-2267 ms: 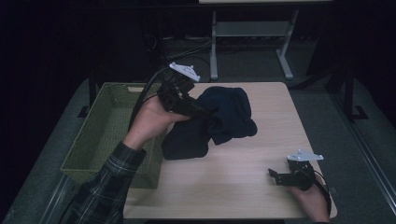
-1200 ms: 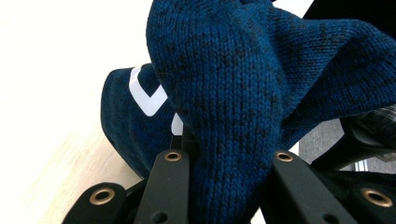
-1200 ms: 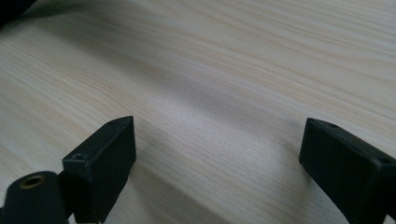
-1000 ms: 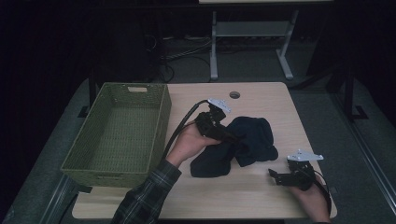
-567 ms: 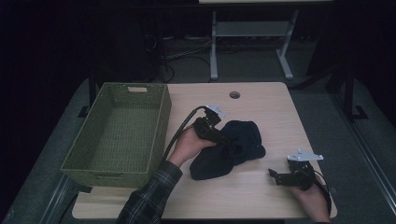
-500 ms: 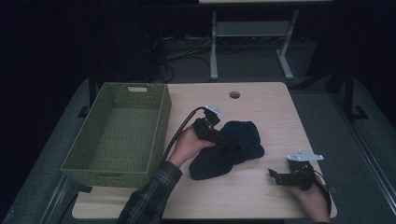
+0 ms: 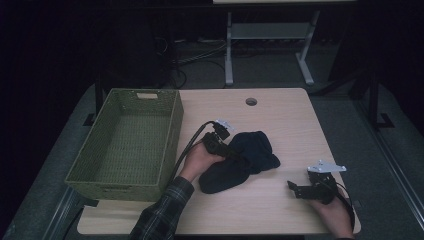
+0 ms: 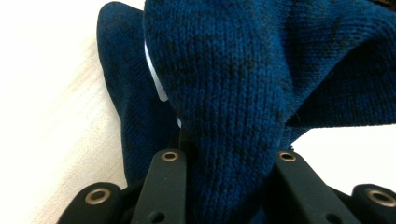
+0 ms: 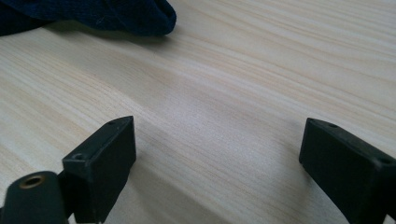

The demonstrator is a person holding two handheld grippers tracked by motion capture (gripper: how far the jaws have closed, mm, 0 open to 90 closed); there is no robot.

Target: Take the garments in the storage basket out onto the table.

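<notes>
Dark blue knit garment (image 7: 239, 161) bunched in a heap near the middle of the light wooden table (image 7: 280, 115), just right of the green woven basket (image 7: 127, 142). Left gripper (image 7: 231, 152) laid low over the heap's left side, cable looped back toward the basket. In the left gripper view, a thick fold of the knit (image 8: 224, 93) pinched between the 2 black jaws, cloth swelling up and out past them; a sliver of white tag (image 8: 156, 74) tucked in the fold. Left hand (image 7: 197, 161) wrapped round the handle, plaid sleeve (image 7: 162, 212) behind it.

Right gripper (image 7: 295, 187) parked near the table's front right corner, well apart from the garment, right hand (image 7: 334, 212) behind it. Jaws spread wide in the right gripper view, bare wood (image 9: 224, 107) between them, an edge of blue knit (image 9: 116, 16) at top left. Basket interior bare.
</notes>
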